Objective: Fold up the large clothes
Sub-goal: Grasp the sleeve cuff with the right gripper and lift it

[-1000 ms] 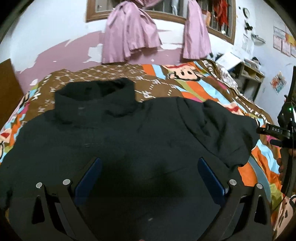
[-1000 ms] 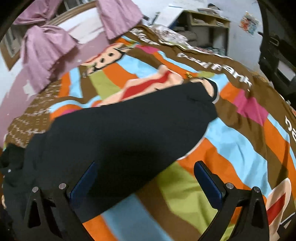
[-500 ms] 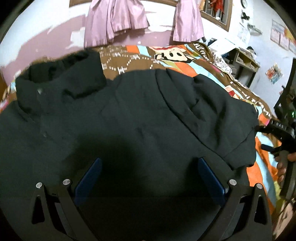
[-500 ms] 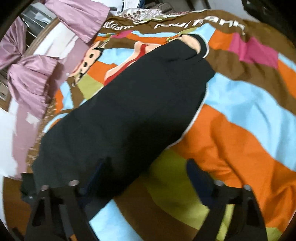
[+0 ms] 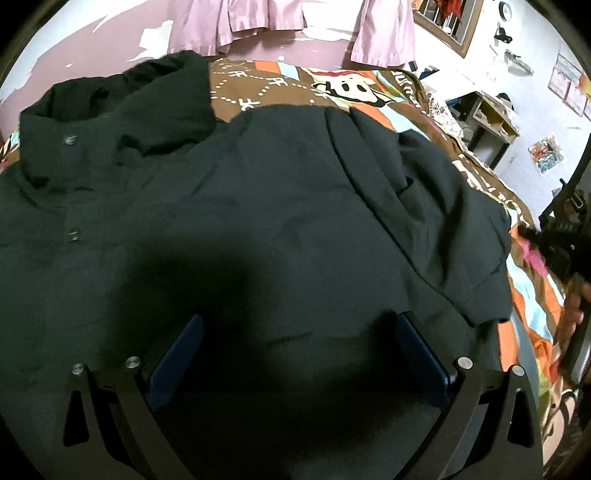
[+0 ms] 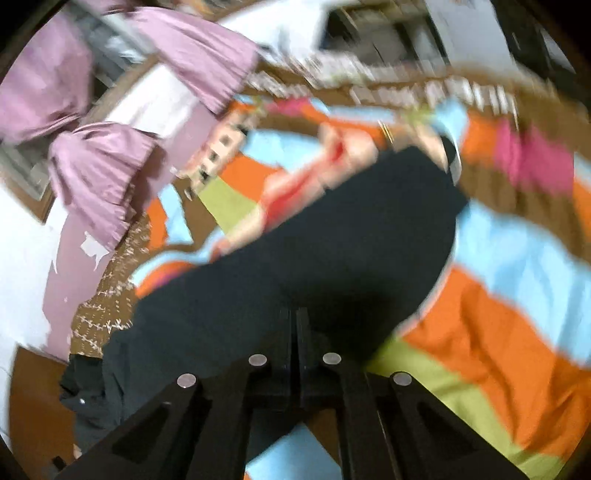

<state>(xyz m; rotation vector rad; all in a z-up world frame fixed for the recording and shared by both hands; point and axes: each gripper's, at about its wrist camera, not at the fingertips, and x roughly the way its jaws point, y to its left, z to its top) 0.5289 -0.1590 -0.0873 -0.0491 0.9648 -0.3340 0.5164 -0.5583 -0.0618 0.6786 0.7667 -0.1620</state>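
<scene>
A large black jacket (image 5: 258, 206) lies spread on a colourful bedspread (image 5: 280, 92), collar at the upper left. My left gripper (image 5: 295, 332) is open just above the jacket's body, blue pads wide apart. In the blurred right wrist view the jacket's black sleeve (image 6: 332, 240) stretches away across the bed. My right gripper (image 6: 297, 321) is shut, its jaws pressed together on the sleeve's near edge.
The striped bedspread (image 6: 498, 332) shows to the right of the sleeve. Pink curtains (image 5: 243, 22) hang on the wall behind the bed. A shelf unit (image 5: 487, 122) stands at the right. The right hand-held gripper (image 5: 565, 236) shows at the left view's right edge.
My right gripper has closed from wide open onto the sleeve. My left gripper has moved in lower and closer over the jacket and stays open.
</scene>
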